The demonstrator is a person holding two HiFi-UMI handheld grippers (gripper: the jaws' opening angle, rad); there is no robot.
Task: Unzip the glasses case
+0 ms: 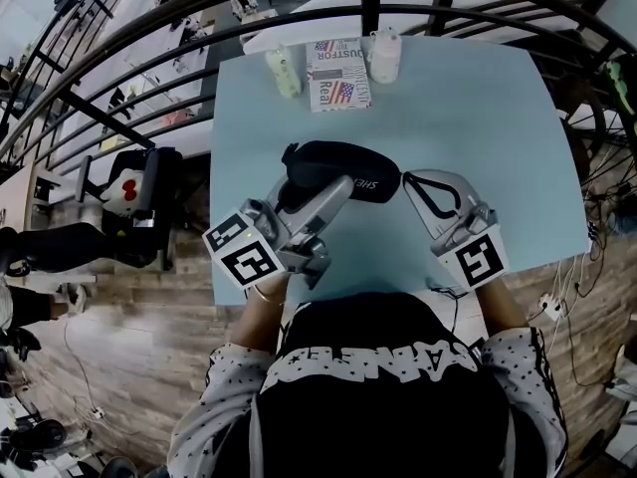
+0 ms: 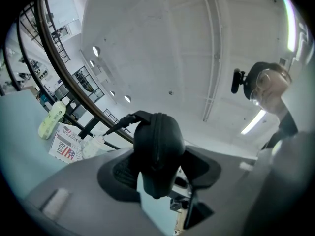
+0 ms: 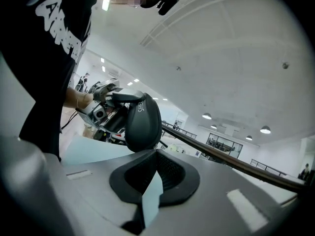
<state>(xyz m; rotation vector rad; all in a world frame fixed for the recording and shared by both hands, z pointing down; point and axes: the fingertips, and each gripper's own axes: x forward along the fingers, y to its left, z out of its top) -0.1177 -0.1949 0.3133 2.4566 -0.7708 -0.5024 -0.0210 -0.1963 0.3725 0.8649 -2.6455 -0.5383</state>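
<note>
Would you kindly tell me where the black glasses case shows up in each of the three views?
Head view: the black glasses case lies at the centre of the picture.
Left gripper view: the case is at lower centre, between the jaws.
Right gripper view: the case is left of centre, just past the tips of the jaws.
Shared landmark: the curved dark railing.
</note>
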